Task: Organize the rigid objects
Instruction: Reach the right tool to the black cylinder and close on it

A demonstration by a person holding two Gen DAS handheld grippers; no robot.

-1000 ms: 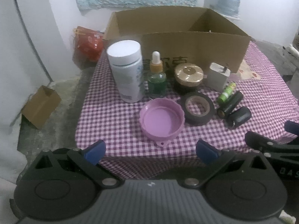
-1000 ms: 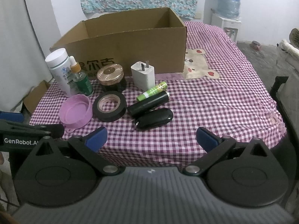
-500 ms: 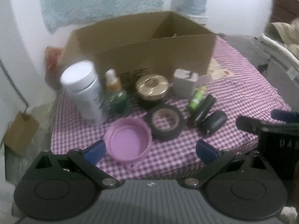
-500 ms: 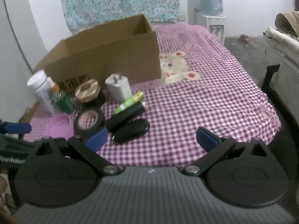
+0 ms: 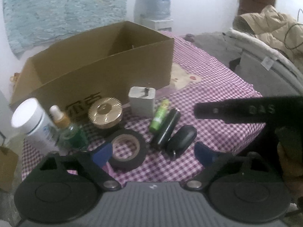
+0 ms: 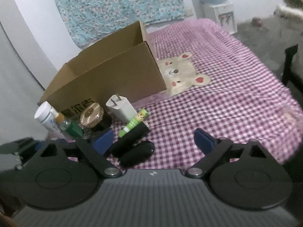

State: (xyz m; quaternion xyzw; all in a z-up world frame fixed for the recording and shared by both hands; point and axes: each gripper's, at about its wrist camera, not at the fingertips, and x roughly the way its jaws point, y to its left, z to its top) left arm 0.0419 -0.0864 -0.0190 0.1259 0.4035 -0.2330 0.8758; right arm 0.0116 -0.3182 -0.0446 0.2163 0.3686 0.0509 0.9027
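Observation:
An open cardboard box [image 5: 98, 64] stands on the checked tablecloth [image 5: 217, 87]. In front of it stand a white bottle [image 5: 36, 123], a green dropper bottle [image 5: 70, 130], a gold-lidded jar [image 5: 105, 112], a white charger [image 5: 142, 100], a green tube [image 5: 159, 115], a black cylinder [image 5: 167, 126], a black oval case [image 5: 181, 140] and a black tape roll [image 5: 128, 148]. My left gripper [image 5: 153, 153] is open and empty, low over the tape roll. My right gripper [image 6: 153, 139] is open and empty above the black case [image 6: 136, 153] and cylinder [image 6: 130, 140].
The right gripper's finger [image 5: 246, 111] reaches in from the right in the left wrist view. A water dispenser [image 6: 212, 3] stands behind the table. A coat lies on a chair [image 5: 270, 30] at right. A small cardboard box [image 5: 5, 168] sits on the floor at left.
Both grippers have swung right and moved closer to the table. The left now hides the pink lid and sits over the tape roll. The right has dropped toward the black items. Nothing is grasped.

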